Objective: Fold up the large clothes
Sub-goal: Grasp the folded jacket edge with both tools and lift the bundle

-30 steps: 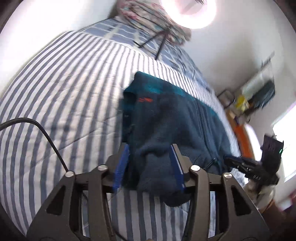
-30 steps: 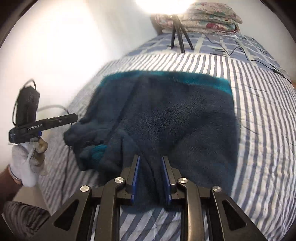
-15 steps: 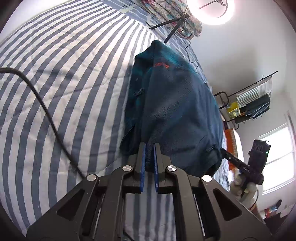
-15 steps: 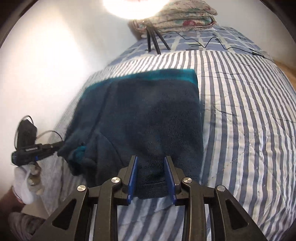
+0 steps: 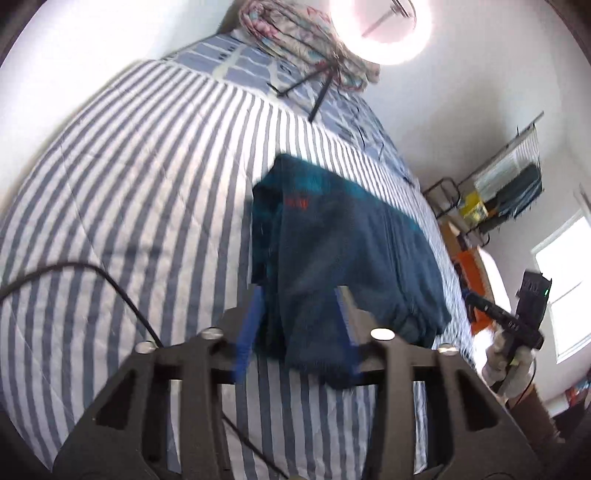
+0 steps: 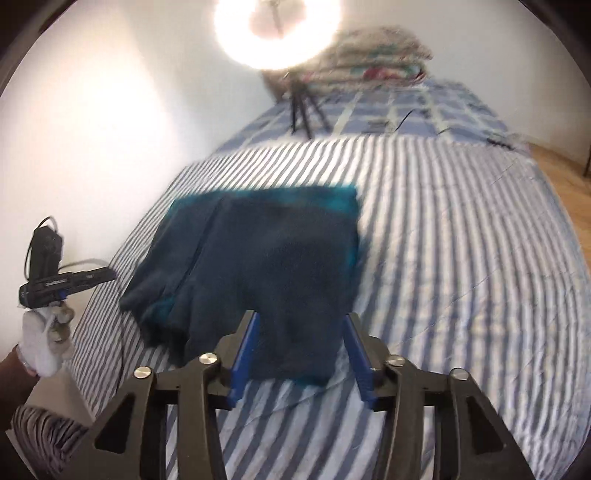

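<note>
Left gripper (image 5: 297, 326), bottom centre of left view: jaws spread wide, fleece hem lying between the pads, not pinched. Right gripper (image 6: 301, 350), bottom centre of right view: jaws likewise wide apart, gripping nothing. Beyond them, the dark blue fleece garment (image 6: 266, 266) lies folded mid-frame on the striped bedspread (image 6: 461, 258). Ring light (image 6: 277, 29) at top. Judgement: a fold has been laid down and released; next move calls for re-gripping an edge or smoothing.

A big round lamp (image 6: 277, 33) far ahead of the gripper glows so bright that the wall (image 6: 92, 110) near it looks washed out. Both pictures are blurry. The edges bend and go dark.
</note>
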{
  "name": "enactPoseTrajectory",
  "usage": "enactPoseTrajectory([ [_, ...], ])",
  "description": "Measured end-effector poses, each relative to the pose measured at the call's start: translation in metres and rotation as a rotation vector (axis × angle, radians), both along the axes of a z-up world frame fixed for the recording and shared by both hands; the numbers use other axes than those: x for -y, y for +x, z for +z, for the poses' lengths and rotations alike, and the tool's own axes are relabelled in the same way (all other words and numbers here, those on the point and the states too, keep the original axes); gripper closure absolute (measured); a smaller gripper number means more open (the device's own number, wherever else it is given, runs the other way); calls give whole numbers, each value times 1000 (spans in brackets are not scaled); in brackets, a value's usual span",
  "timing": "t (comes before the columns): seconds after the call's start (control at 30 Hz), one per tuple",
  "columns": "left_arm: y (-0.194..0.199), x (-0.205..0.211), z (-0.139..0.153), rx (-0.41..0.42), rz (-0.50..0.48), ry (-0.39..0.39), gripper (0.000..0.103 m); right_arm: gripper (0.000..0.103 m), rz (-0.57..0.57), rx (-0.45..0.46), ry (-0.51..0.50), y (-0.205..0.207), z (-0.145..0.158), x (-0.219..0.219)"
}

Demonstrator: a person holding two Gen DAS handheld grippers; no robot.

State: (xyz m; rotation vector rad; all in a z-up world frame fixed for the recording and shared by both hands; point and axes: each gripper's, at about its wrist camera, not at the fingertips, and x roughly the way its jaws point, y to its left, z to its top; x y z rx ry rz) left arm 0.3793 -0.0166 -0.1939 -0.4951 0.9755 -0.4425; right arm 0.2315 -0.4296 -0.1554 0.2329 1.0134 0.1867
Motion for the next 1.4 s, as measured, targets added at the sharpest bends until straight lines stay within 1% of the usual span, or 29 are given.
enactPoseTrajectory([
  [0.03,8,-3,-1,-16,3,-31,44,48,2,1,6,4,0,2],
  [0.07,15,-6,-4,-34,10,-59,42,35,8,1,14,11,-2,5],
  [0.1,22,-8,-7,-48,16,-79,39,18,15,1,18,16,-5,8],
  [0.17,38,-11,-20,-99,32,-139,33,7,21,5,23,26,-11,12],
  [0.23,53,-14,-33,-150,47,-215,31,7,9,-21,75,36,-22,20],
  [0.3,66,-11,-43,-184,44,-274,31,7,-22,-58,154,45,-37,32],
  [0.37,73,-5,-45,-175,28,-258,31,7,-60,-86,204,53,-51,41],
  [0.4,75,1,-41,-149,35,-207,31,7,-75,-90,201,55,-54,43],
  [0.43,78,5,-33,-111,49,-153,31,9,-92,-85,169,58,-54,43],
  [0.47,81,10,-24,-68,57,-101,31,17,-97,-57,115,61,-49,41],
  [0.5,84,18,-13,-20,64,-30,31,25,-90,-33,82,64,-44,37],
  [0.53,88,27,-3,22,70,32,31,28,-77,2,37,68,-36,31],
  [0.6,94,49,18,107,35,116,31,43,-38,68,-14,79,-22,16],
  [0.63,99,61,25,130,12,163,33,48,-14,93,-40,88,-16,6],
  [0.7,111,92,33,151,-49,256,37,63,28,106,-70,108,-11,-12],
  [0.77,126,122,27,144,-118,359,37,65,63,98,-86,125,-11,-29],
  [0.8,130,134,20,147,-131,436,38,65,83,85,-104,133,-14,-38],
  [0.83,135,141,12,142,-136,492,38,65,99,69,-127,140,-18,-45],
  [0.87,139,145,2,135,-142,520,38,65,113,47,-155,146,-24,-52],
  [0.9,139,145,-5,132,-143,530,38,65,126,18,-184,152,-33,-59],
  [0.93,141,143,-12,127,-139,520,36,65,133,-15,-209,156,-43,-63],
  [1.0,146,133,-28,118,-121,446,35,65,129,-64,-221,158,-63,-65],
  [1.07,147,128,-38,126,-120,410,34,65,115,-68,-214,155,-77,-62],
  [1.17,146,125,-35,118,-122,393,34,65,109,-71,-196,152,-75,-57],
  [1.23,144,113,-22,97,-105,334,34,66,89,-76,-139,154,-64,-46],
  [1.27,141,103,-15,89,-84,288,34,65,70,-65,-104,150,-56,-40],
  [1.33,129,78,-2,90,-44,178,33,56,29,-24,-30,133,-39,-21],
  [1.37,125,63,0,73,-12,124,32,39,7,-6,-2,122,-34,-11],
  [1.4,122,50,-1,51,5,70,25,23,-11,6,23,114,-32,-3],
])
